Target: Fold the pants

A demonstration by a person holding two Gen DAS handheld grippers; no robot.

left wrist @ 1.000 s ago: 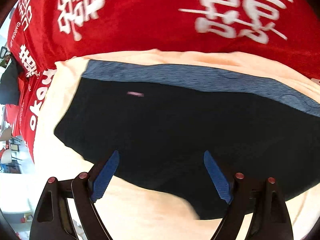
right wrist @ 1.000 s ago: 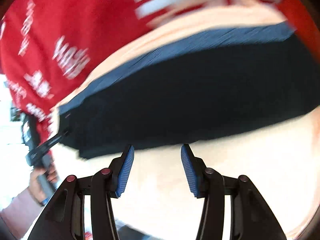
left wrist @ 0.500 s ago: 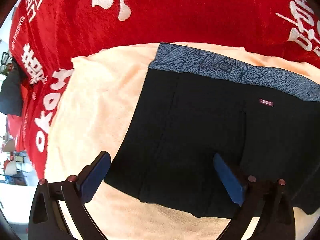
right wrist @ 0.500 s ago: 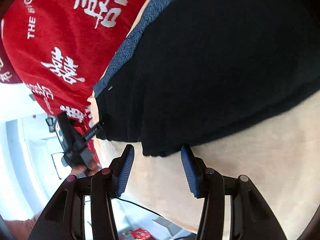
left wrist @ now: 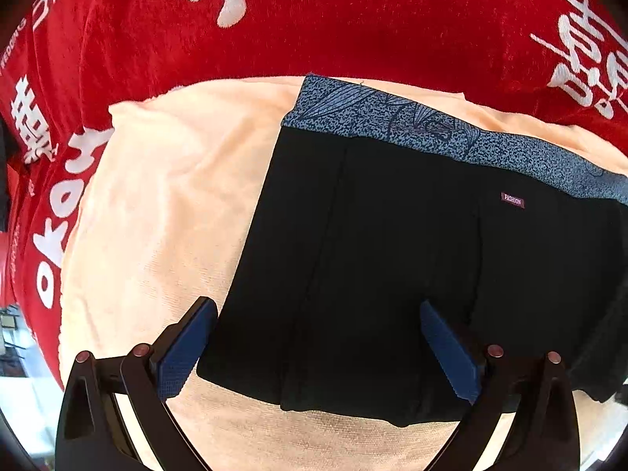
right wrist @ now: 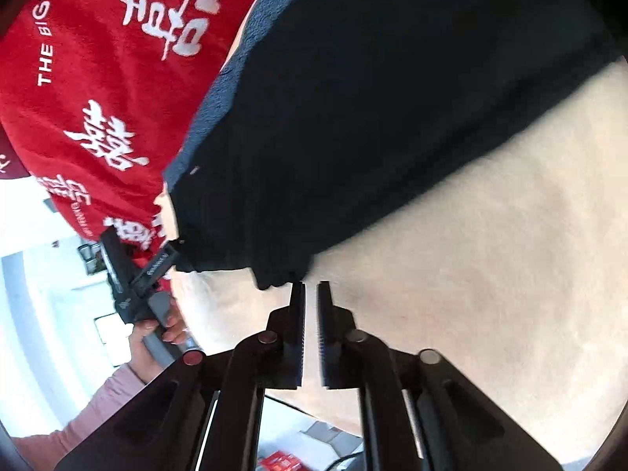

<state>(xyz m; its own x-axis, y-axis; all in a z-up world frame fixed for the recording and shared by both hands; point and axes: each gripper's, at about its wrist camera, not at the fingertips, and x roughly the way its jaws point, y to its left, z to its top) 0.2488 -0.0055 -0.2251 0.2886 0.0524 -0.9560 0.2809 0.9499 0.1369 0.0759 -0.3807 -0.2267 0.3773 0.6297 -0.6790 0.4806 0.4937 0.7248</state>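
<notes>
Left wrist view looks steeply down on black pants (left wrist: 373,267) spread flat on a peach towel (left wrist: 157,204), which in turn lies over a red cloth (left wrist: 314,19) printed with large white Chinese characters. A small dark-red tag (left wrist: 512,200) sewn just below the waistband reads "FASHION". The waistband (left wrist: 431,133), blue-grey with a speckled, leaf-like pattern, runs across the far side of the garment, slanting down toward the right of the frame; the leg hems face the camera, so the long axis runs from near to far. The left gripper (left wrist: 314,353) has its blue-padded fingers (left wrist: 184,349) spread as wide as they go, straddling the near left corner of the pants: one pad sits over bare towel just beside the cloth edge, the other over black fabric. Nothing is pinched between them.

Right wrist view reads the words "THE BIGD" in white on the red cloth (right wrist: 98,78), beside more Chinese characters. The right gripper (right wrist: 310,286) points obliquely down at a hem corner of the pants (right wrist: 392,98); its jaws are closing, with only a narrow slit left, and the tips sit just beside the corner with no fabric between them. At the left, a hand (right wrist: 157,333) in a pink sleeve (right wrist: 98,404) holds the other gripper's grey handle.
</notes>
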